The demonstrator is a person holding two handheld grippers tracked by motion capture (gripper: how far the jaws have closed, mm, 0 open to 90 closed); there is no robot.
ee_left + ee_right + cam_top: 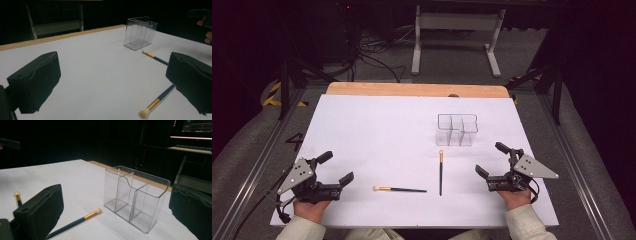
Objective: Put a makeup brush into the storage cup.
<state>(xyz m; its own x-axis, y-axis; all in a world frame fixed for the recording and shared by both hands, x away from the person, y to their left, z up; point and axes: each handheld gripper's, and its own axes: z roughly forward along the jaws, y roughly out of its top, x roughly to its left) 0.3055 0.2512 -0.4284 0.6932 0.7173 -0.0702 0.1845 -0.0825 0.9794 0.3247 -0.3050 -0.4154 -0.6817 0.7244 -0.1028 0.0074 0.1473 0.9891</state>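
- Two slim dark-handled makeup brushes with gold ferrules and pale tips lie flat on the white worktop [362,130], nothing touching them.
- The upright-lying brush [441,172] points its pale tip toward the organiser; its handle runs back toward the person.
- The crosswise brush [400,189] lies with its pale tip toward the left gripper, its handle end stopping just short of the first brush's handle; the two make a rough corner, close but apart.
- Just beyond the first brush's tip stands the clear plastic organiser box with inner dividers [456,130], upright and empty; in the right gripper view [136,197] its see-through walls make the compartment edges hard to separate.
- The right gripper [493,161] sits low at the right of the brushes, jaws spread wide with nothing between them; in its own view the jaws cut off the lower corners, and one black pad covers part of a brush handle.
- The left gripper [337,166] rests at the left edge of the sheet, jaws likewise wide apart and empty; in its own view the right-hand pad hides the middle of the nearer brush [156,102].
- Hands and pale sleeves enter from the bottom, cut off by the frame.
- Beyond the worktop's wooden far edge [417,89], the floor is dim: cables and a pale table frame [457,35] are barely readable.
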